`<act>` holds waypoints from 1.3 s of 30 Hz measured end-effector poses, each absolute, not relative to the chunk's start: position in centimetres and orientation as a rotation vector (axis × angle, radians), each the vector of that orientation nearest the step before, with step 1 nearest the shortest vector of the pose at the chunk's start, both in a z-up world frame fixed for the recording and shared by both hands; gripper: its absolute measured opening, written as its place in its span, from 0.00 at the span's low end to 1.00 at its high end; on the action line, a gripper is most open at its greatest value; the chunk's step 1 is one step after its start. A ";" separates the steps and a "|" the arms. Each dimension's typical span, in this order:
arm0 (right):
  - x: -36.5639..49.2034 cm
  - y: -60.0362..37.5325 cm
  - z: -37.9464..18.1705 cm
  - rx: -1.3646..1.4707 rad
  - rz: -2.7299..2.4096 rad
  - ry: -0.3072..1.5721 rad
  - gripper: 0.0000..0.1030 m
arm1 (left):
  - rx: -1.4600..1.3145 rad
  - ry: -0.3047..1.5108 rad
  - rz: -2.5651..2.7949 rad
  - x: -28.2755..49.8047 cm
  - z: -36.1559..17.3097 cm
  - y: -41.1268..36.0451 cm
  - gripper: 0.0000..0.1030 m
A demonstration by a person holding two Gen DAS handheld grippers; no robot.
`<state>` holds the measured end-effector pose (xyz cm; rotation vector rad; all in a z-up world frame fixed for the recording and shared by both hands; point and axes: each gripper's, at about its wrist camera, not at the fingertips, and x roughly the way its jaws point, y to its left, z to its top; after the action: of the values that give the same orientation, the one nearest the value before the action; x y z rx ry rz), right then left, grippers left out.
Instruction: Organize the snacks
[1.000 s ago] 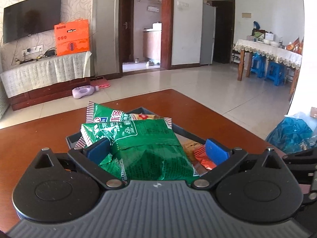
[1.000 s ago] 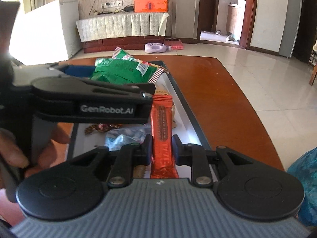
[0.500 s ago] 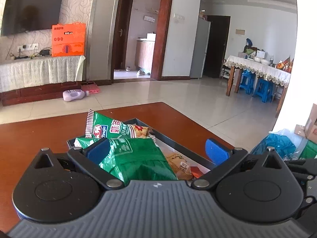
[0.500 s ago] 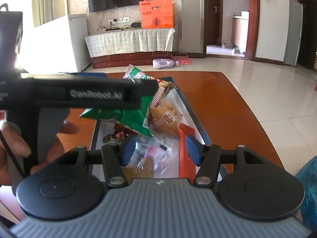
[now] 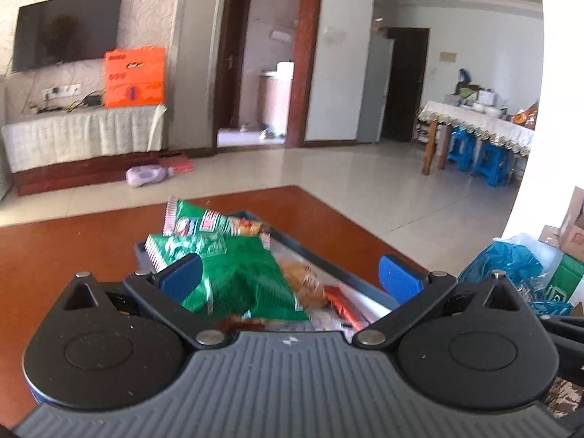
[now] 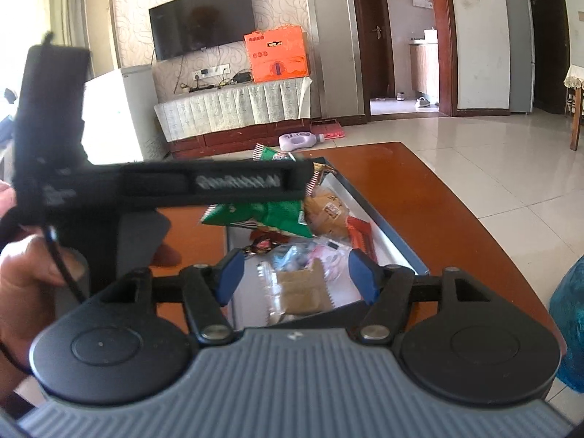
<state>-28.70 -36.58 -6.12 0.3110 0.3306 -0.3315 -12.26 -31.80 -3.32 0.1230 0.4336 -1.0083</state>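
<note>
A dark-rimmed tray [image 5: 328, 261] on the brown table holds a pile of snacks. Topmost is a green snack bag [image 5: 248, 273], with a second green bag [image 5: 204, 219] behind it. My left gripper [image 5: 288, 278] stands open above the tray; only its left pad overlaps the green bag and the right pad is well clear. In the right wrist view the left gripper [image 6: 219, 184] crosses in front as a black bar. My right gripper [image 6: 295, 275] hovers over the tray's [image 6: 387, 226] near end, its jaws opening with nothing pressed between them. An orange snack bar [image 6: 359, 235] lies in the tray.
A person's hand [image 6: 29, 266] grips the left gripper's handle. A blue plastic bag [image 5: 511, 259] and boxes sit on the floor to the right of the table. A cabinet with an orange box [image 6: 277, 54] and a purple bottle [image 6: 299, 141] lie beyond the table.
The right gripper let go of the orange bar, opened, and drew back from the tray. The left gripper pulled back and up off the green bag, which stays in the tray.
</note>
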 end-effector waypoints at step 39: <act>-38.0 -30.4 -6.6 0.229 -0.488 0.399 0.81 | 0.191 0.420 -0.825 -29.4 0.3 -21.1 1.00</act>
<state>-38.02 -30.35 -6.58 0.2294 0.3990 -0.4878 -29.40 -21.10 0.30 0.1911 0.4197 -0.8247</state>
